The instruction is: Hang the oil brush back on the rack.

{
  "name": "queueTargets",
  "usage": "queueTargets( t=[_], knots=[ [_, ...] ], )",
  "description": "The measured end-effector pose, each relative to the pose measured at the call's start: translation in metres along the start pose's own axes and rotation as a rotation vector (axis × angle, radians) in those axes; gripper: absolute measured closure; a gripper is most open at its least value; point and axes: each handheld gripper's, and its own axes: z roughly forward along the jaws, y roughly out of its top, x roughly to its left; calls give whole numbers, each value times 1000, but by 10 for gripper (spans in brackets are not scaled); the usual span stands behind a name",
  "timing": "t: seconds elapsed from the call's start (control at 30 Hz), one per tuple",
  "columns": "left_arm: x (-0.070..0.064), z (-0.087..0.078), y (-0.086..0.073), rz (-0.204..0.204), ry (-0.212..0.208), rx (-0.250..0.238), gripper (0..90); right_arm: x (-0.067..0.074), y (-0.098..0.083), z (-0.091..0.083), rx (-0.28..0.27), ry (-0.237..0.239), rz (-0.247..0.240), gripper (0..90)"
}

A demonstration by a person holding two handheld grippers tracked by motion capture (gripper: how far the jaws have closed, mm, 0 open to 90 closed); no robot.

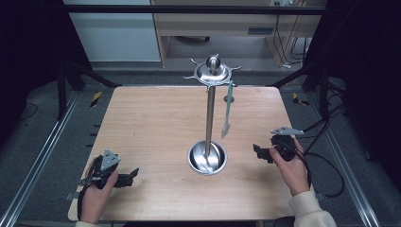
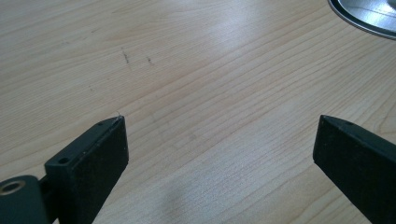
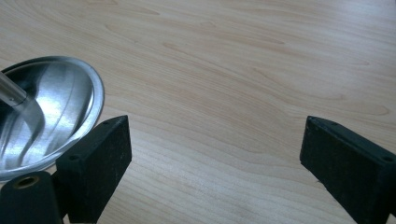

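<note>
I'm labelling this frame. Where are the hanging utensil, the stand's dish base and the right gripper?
hanging utensil (image 1: 228, 106), high view, middle of its handle
dish base (image 1: 193, 161), high view, left rim
right gripper (image 1: 257, 151), high view, between its fingertips

Polished steel utensil stand (image 1: 210, 104): round dish base mid-table, upright pole, hooked disc crown with ball knob. Pale green spatula (image 1: 228, 109) hangs from right hook, blade down, clear of tabletop.

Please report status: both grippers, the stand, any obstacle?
Left gripper open, empty. Right gripper open, empty. Stand upright, utensil hanging. Table between them bare.
</note>
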Motion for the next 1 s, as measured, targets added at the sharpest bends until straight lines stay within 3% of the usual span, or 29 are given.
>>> queueTargets(
  t=[0.6,1.0],
  knots=[
    [0,0,0,-1,0,1,30,9,-6,27,66,33,-11,93],
    [0,0,0,2,0,5,30,15,-3,53,84,43,38,95]
  ],
)
